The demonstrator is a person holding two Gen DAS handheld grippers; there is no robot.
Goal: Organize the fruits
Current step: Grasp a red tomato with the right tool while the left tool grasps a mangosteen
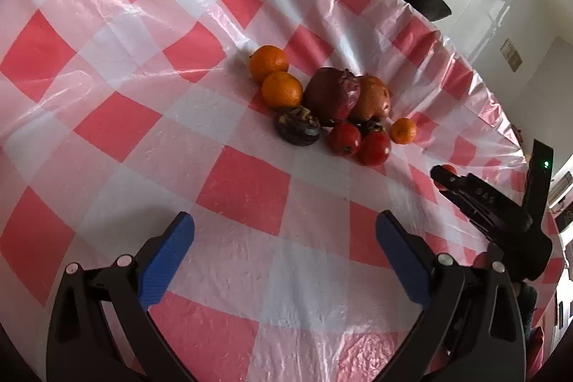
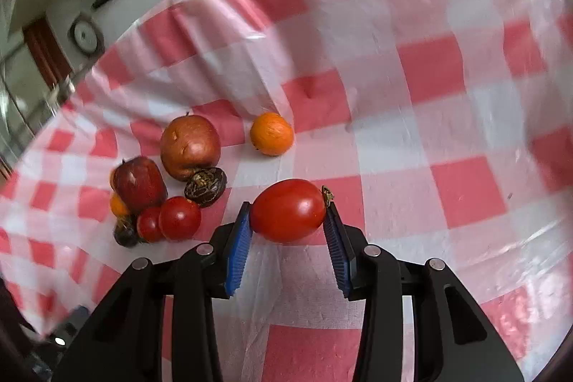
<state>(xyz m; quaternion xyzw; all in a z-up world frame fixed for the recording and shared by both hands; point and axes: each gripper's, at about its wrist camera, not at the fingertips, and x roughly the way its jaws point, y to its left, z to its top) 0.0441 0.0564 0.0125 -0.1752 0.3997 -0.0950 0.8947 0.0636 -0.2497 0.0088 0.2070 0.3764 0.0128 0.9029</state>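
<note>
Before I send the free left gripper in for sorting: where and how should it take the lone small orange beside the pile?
Grip the small orange across its round middle, coming from above. It sits apart from the tomatoes, so fingers fit either side; the open left gripper has room.

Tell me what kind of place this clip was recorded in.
Probably a home dining or kitchen table: a red-and-white checked plastic tablecloth covers it, loose fruit such as an orange and an apple lies on it, and white walls with a wall switch stand behind.
</note>
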